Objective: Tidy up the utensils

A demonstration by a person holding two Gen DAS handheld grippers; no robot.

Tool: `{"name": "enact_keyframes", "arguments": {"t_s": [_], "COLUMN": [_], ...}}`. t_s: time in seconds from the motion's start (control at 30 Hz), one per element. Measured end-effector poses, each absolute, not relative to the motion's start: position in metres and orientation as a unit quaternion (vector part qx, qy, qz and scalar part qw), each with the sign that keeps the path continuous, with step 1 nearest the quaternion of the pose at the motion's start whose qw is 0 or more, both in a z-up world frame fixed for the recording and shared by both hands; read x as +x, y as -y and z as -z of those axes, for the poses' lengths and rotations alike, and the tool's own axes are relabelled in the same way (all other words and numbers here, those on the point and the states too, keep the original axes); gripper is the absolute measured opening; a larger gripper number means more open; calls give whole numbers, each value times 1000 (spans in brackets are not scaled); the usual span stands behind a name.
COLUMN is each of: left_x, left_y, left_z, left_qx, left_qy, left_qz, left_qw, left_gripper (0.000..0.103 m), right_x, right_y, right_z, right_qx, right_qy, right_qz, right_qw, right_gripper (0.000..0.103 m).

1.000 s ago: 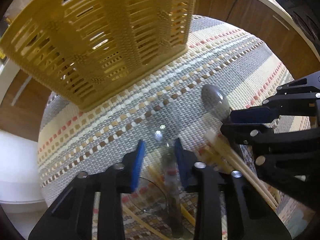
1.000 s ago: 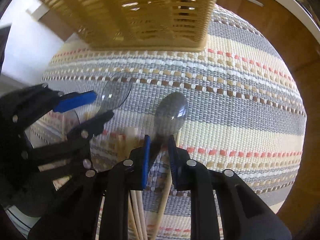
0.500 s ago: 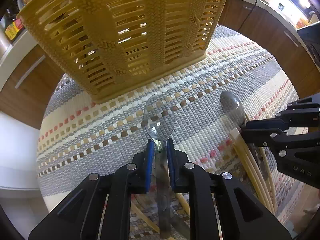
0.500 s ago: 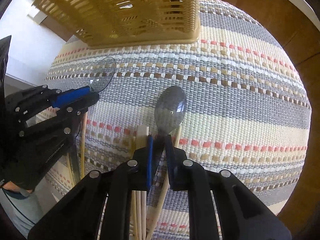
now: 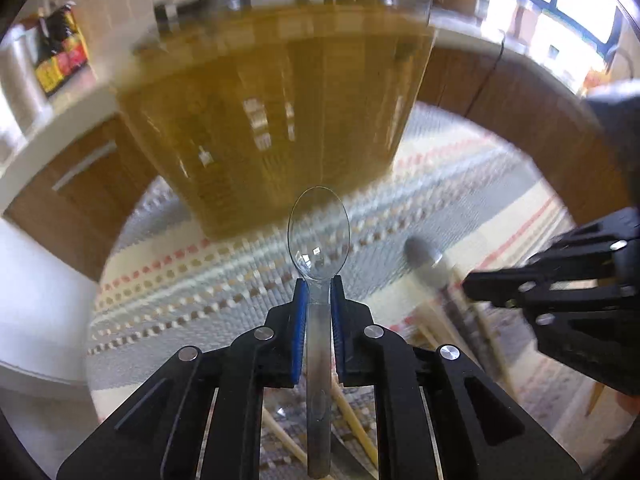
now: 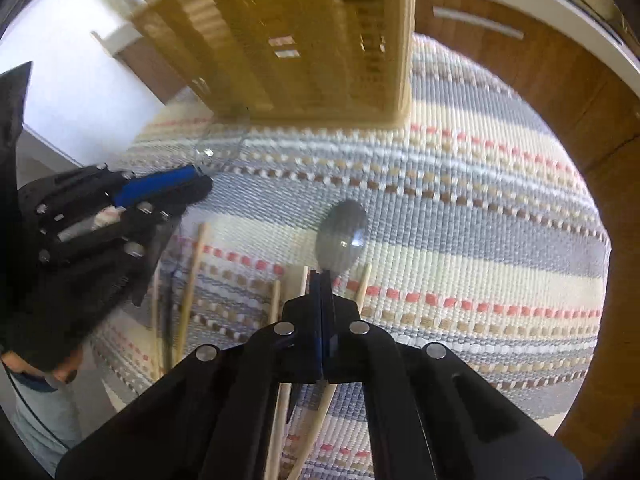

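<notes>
1. Left fingers (image 5: 319,292) are clenching the clear spoon (image 5: 319,240), having just been closing on it; its long axis is running along them toward 12 o'clock.
2. Right fingers (image 6: 322,280) are pinching the grey spoon (image 6: 341,242) likewise.
3. Basket (image 5: 276,120) is sitting at 12 o'clock from both, nearer the left.
</notes>
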State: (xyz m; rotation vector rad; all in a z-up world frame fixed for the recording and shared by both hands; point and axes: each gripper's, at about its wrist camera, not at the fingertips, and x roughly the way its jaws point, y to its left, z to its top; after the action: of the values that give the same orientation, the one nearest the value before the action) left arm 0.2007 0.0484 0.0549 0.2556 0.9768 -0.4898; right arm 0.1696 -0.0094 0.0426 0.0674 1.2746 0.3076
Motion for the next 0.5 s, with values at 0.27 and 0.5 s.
{"name": "enact_keyframes", "arguments": {"t_s": [0.27, 0.5], "left_x": [189, 177], "left_y": [-79, -102], "left_z": [-93, -95], "left_qx": [83, 57], "left_qy": [-425, -413], "left_qz": [254, 270], "left_qw": [865, 868], "left_gripper": [10, 10], "right_x": [164, 147], "right_y": [34, 46], "right_z": [-64, -64], "right_qx": [84, 90], "right_qy": [-564, -567], "right_qz": [-183, -211], "right_qw": [801, 792], "right_gripper": [0, 1]}}
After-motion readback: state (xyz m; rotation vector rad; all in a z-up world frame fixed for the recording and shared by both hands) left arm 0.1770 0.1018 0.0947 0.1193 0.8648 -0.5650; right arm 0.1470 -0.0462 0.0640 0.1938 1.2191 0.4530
